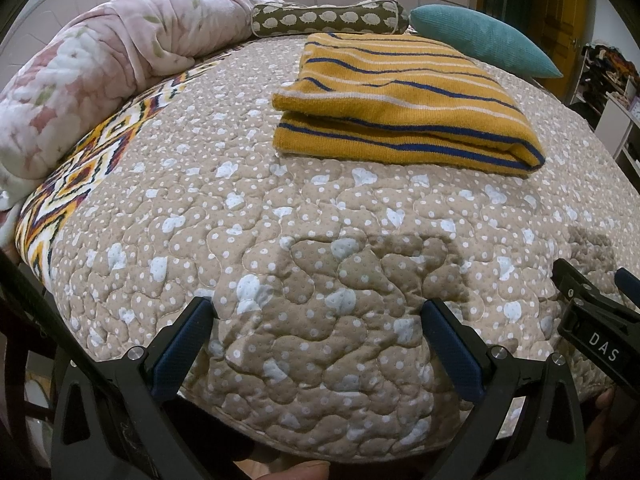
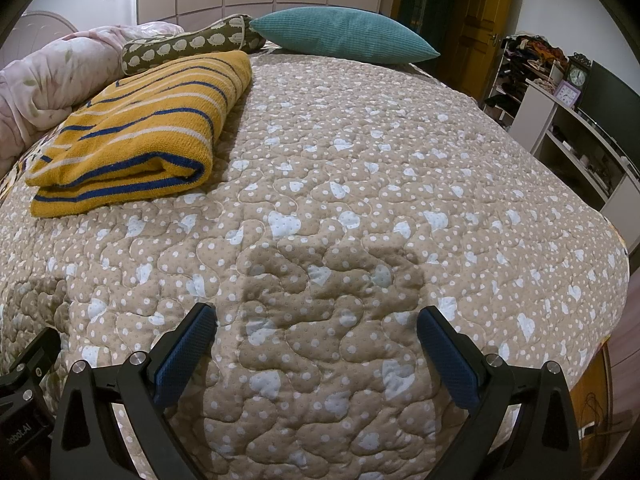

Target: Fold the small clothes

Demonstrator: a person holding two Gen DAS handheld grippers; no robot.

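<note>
A yellow garment with blue and white stripes (image 1: 400, 112) lies folded in a flat stack on the quilted beige bedspread (image 1: 280, 240). It also shows at the left in the right wrist view (image 2: 148, 132). My left gripper (image 1: 318, 308) is open and empty, low over the bed's near edge, well short of the garment. My right gripper (image 2: 316, 314) is open and empty too, over bare quilt (image 2: 400, 200) to the right of the garment. The right gripper's body (image 1: 592, 312) shows at the right edge of the left wrist view.
A rolled pink floral duvet (image 1: 92, 68), a brown sheep-print bolster (image 1: 332, 18) and a teal cushion (image 2: 344, 34) lie at the head of the bed. White shelves with clocks (image 2: 576, 120) and a wooden door (image 2: 480, 28) stand to the right.
</note>
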